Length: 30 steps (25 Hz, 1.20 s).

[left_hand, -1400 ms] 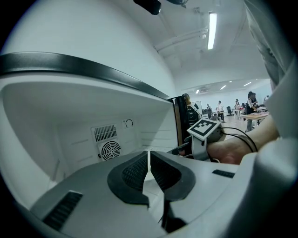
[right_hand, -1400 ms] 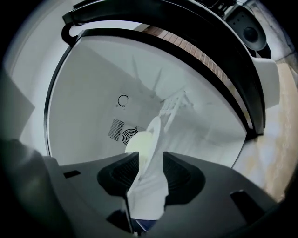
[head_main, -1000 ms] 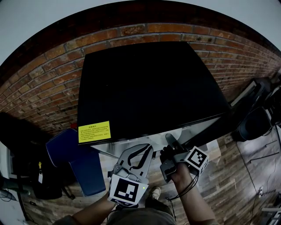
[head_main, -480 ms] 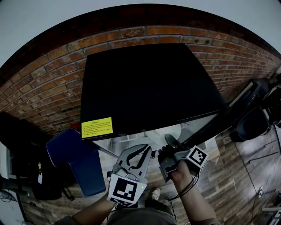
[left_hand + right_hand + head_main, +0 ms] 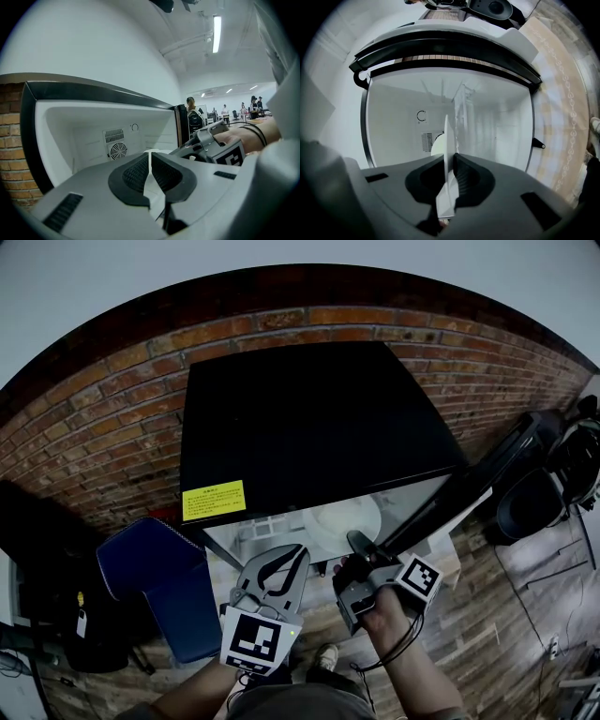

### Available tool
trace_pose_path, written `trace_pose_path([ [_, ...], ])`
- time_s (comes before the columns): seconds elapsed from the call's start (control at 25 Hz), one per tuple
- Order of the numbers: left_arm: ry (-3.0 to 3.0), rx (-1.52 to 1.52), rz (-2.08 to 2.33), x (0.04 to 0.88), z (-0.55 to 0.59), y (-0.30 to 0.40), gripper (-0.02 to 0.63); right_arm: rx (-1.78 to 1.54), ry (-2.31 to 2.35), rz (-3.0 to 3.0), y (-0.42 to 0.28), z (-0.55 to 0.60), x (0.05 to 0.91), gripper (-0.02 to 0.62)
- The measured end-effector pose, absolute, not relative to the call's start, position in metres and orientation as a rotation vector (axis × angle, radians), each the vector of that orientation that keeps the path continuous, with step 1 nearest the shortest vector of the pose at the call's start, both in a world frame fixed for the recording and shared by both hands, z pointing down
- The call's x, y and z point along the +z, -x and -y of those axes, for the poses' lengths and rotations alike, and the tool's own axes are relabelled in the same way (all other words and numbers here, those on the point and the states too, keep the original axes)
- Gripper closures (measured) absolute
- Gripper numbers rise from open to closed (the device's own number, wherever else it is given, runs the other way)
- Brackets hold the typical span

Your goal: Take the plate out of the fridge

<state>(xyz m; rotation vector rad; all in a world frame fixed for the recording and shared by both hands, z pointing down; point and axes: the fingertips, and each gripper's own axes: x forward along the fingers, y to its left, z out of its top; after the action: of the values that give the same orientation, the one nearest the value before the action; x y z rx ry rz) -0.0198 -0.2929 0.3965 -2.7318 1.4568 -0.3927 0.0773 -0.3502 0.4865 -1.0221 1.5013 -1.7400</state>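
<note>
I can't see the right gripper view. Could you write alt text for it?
The right gripper has its jaws clamped on a white plate, seen edge-on. Behind it is the open fridge, white inside, with a vent on its back wall.

Black fridge [image 5: 309, 418], yellow label [image 5: 214, 500] — white plate [image 5: 342, 519], red-brown brick wall [image 5: 103, 446].

This looks like an open-plan office or lab. A black fridge [image 5: 309, 418] stands against a brick wall [image 5: 94, 437] on plank flooring [image 5: 487, 615]. Ceiling strip lights [image 5: 216, 33] hang above distant people [image 5: 225, 110].
</note>
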Motion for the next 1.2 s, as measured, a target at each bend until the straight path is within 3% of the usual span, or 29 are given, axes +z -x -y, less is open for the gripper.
trace_pose_path([
  [0.68,2.722,-0.27,-1.359,0.362,0.272,0.011,0.577,-1.575,1.035,-1.515,-0.114,0.286,0.404,0.555],
  [1.2,2.797,-0.228,-1.152,0.353,0.253,-0.04,0.577,-1.431,1.106,-1.447,-0.173,0.24,0.377,0.555],
])
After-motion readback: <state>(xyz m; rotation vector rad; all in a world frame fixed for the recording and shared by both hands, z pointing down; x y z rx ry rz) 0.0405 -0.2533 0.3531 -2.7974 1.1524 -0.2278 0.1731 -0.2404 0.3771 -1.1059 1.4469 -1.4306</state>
